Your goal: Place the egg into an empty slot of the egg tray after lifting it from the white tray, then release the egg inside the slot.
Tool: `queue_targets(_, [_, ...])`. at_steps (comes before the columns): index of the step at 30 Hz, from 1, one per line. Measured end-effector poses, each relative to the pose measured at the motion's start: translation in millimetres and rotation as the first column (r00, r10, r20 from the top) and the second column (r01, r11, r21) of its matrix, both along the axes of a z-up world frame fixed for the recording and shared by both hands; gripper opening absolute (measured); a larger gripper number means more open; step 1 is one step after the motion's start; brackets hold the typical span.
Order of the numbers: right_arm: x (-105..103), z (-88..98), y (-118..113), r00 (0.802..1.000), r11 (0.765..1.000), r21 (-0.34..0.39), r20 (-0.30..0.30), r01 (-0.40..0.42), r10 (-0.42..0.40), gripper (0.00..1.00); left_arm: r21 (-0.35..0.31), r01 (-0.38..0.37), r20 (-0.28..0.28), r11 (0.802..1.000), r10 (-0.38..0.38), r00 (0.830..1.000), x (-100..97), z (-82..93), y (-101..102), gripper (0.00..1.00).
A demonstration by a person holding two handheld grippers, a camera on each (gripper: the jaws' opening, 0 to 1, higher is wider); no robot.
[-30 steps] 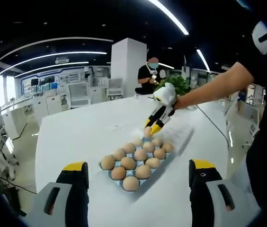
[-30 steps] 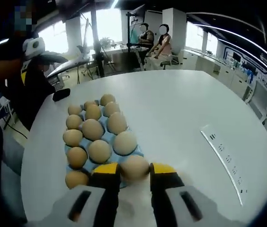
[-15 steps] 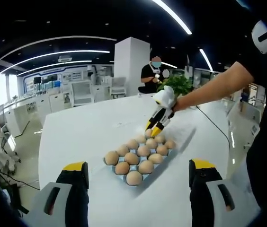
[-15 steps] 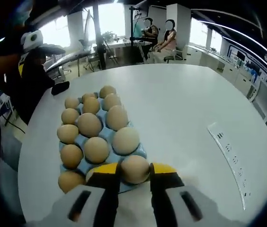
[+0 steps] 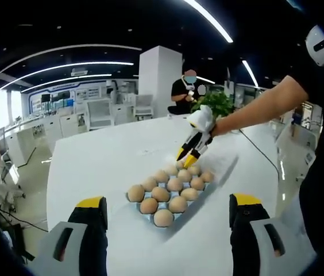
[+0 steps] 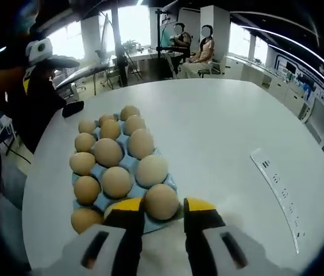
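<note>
A tan egg (image 6: 161,201) sits between the yellow tips of my right gripper (image 6: 164,207), which is shut on it, low in the near corner slot of the blue egg tray (image 6: 172,185). Several other eggs fill the tray's remaining slots. In the left gripper view the same tray (image 5: 150,216) lies on the white table. The right gripper (image 5: 188,155) reaches down to the tray's far end on a person's outstretched arm. My left gripper (image 5: 168,201) hangs open on the near side of the tray, jaws wide apart and holding nothing.
The round white table (image 6: 219,132) has bare surface right of the tray, with a flush socket strip (image 6: 276,185) near its right edge. A black object (image 6: 73,109) lies at the far left rim. People sit at desks beyond (image 6: 199,49).
The right gripper has brought the egg slightly further over the corner slot, and the egg now sits a little higher between the jaws. The left view shifted slightly; the left jaws stayed open.
</note>
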State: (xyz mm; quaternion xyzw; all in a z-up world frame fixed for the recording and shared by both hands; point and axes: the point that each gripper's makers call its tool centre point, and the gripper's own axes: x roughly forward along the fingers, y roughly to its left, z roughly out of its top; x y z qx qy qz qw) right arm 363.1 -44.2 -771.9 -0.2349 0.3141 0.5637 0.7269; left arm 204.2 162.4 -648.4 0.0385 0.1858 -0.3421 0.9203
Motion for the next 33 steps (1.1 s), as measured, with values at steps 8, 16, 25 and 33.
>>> queue_targets(8, [-3.2, 7.2, -3.8, 1.0, 1.0, 0.019, 0.005, 0.011, -0.011, 0.28, 0.003, 0.012, 0.005, 1.0, -0.012, 1.0, 2.3, 1.1, -5.4, 0.9])
queue_targets(16, [-6.7, 9.2, -15.2, 0.999, 0.998, 0.039, -0.001, 0.043, -0.043, 0.28, 0.003, 0.022, 0.007, 1.0, -0.022, 1.0, 3.2, 1.8, -9.5, 0.9])
queue_targets(25, [-12.2, 11.9, -26.7, 0.998, 0.996, 0.058, -0.005, 0.068, -0.068, 0.3, 0.003, 0.035, 0.008, 0.999, -0.035, 0.999, 4.5, 1.0, -15.2, 0.9])
queue_targets(33, [-24.9, 22.0, -40.6, 0.995, 0.991, 0.097, 0.007, 0.096, -0.097, 0.37, -0.001, 0.041, 0.01, 0.999, -0.041, 0.999, 3.5, 0.6, -20.3, 0.9])
